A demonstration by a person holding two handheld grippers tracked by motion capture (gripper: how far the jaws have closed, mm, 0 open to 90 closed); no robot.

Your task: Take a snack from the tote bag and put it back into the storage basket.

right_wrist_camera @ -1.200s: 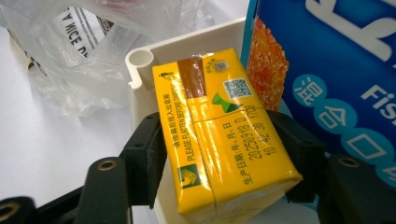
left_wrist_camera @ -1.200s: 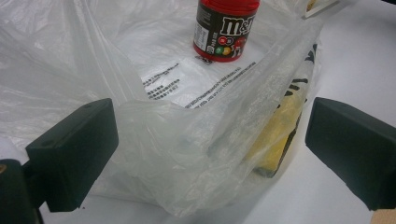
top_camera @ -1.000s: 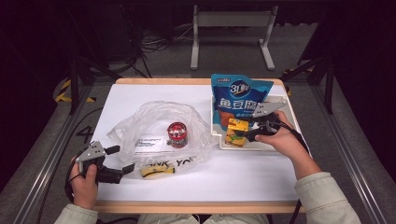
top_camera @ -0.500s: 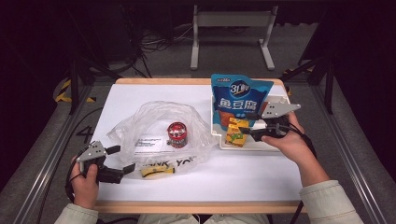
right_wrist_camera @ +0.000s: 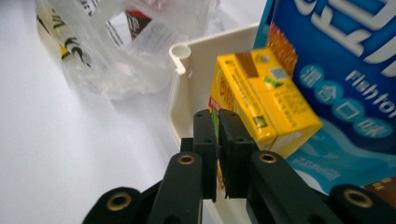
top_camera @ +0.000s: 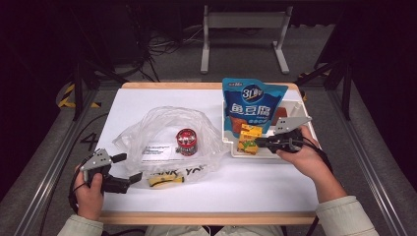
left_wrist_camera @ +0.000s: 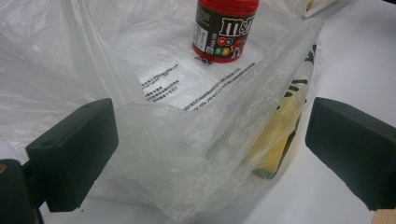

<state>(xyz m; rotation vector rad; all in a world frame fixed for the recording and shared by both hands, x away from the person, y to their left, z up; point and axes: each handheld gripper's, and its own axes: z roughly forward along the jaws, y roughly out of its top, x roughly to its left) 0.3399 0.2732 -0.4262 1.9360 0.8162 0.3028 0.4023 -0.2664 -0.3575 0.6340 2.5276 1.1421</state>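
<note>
My right gripper [top_camera: 259, 142] reaches into the white tray [top_camera: 296, 105] from the right. Its jaws have just been closing and now stand shut on the lower edge of a yellow carton [top_camera: 250, 139], with a thin yellow sliver between them. In the right gripper view the gripper [right_wrist_camera: 218, 120] meets the carton [right_wrist_camera: 261, 93], which leans against a blue snack pouch [right_wrist_camera: 336, 70]. My left gripper [top_camera: 129, 168] rests open at the near left. A fold of the clear plastic bag [left_wrist_camera: 201, 140] lies loose between its wide-apart jaws [left_wrist_camera: 210, 154]. A red M&M's tub [left_wrist_camera: 225, 28] stands inside the bag.
The clear bag [top_camera: 167, 123] spreads over the table's middle, holding the tub [top_camera: 187, 141] and a flat yellow packet [top_camera: 164, 181]. The blue pouch [top_camera: 253, 105] stands upright in the tray at the back right. White tabletop lies between the bag and the front edge.
The right gripper's jaws have closed at the yellow carton, and that hand has shifted slightly. The left hand and the bag have stayed put.
</note>
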